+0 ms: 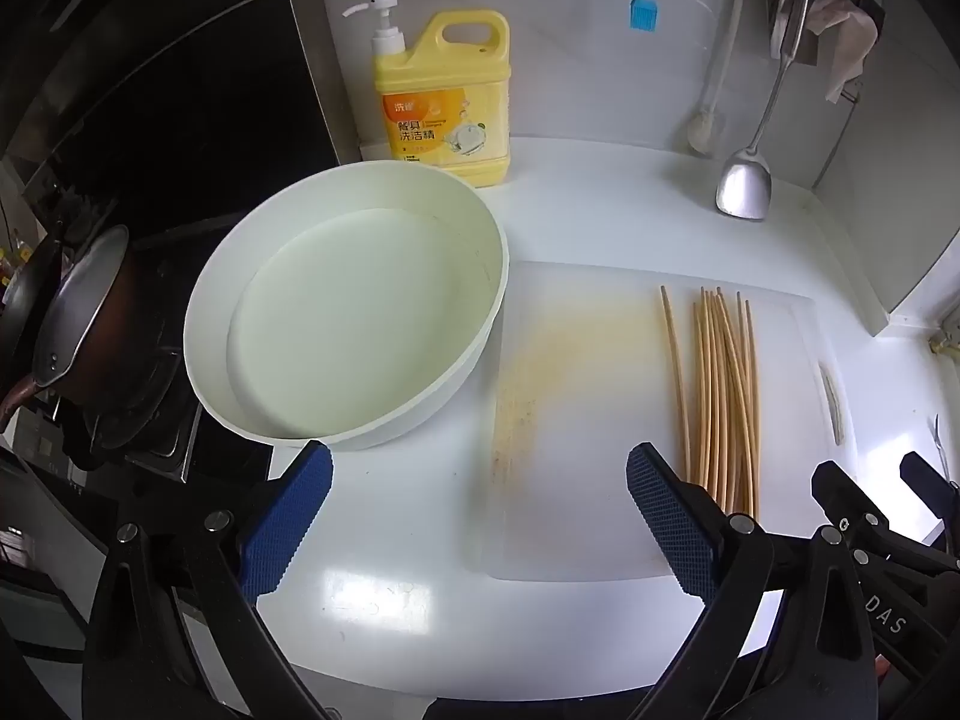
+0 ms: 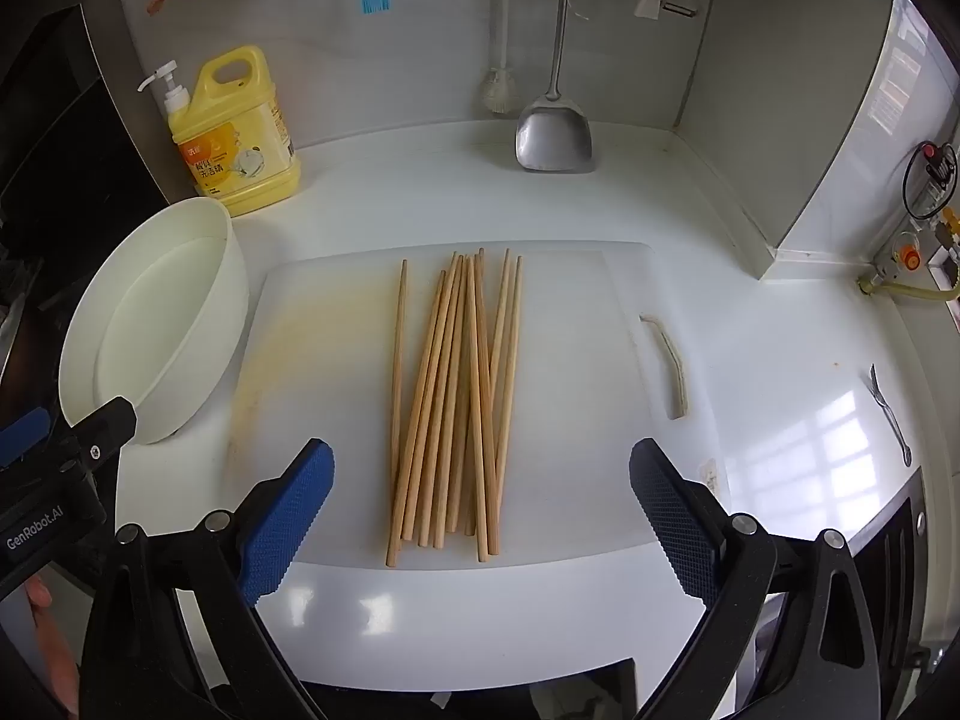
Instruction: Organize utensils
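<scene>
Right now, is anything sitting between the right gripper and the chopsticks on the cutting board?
Nothing visible. The right gripper is open over the chopsticks, which lie loose on the cutting board; only bare board surrounds them.

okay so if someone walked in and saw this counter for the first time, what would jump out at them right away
Probably the loose pile of wooden chopsticks lying on the white cutting board, right between the right gripper's open blue pads. Next, the big white basin left of the board, with the bright yellow detergent bottle against the wall behind it.
</scene>
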A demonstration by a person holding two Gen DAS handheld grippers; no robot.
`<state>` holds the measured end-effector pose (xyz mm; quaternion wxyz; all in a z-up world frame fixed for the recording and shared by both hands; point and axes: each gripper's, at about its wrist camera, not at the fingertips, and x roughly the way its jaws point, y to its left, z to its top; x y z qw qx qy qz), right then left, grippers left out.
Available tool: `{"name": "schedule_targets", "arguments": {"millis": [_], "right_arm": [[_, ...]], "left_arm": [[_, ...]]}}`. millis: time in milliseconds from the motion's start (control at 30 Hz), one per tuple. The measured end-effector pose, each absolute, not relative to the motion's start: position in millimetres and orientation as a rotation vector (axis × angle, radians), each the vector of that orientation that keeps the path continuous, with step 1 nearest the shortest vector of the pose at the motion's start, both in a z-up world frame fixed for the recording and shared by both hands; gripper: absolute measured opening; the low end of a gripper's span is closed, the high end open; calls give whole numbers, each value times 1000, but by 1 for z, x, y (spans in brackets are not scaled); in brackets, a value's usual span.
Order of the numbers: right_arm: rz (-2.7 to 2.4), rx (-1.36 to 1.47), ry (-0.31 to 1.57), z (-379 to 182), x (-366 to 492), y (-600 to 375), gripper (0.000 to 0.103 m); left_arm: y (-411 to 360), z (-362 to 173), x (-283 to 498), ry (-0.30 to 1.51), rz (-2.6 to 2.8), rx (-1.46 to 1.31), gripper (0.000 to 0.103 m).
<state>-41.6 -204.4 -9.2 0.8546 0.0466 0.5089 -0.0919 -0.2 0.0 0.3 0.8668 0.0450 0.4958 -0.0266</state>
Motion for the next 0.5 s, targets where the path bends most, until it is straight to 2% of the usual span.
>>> {"name": "schedule_targets", "arguments": {"millis": [500], "right_arm": [[-198, 95, 1071, -7, -44, -203, 94]], "left_arm": [[2, 3, -2, 1033, -56, 95, 97]]}}
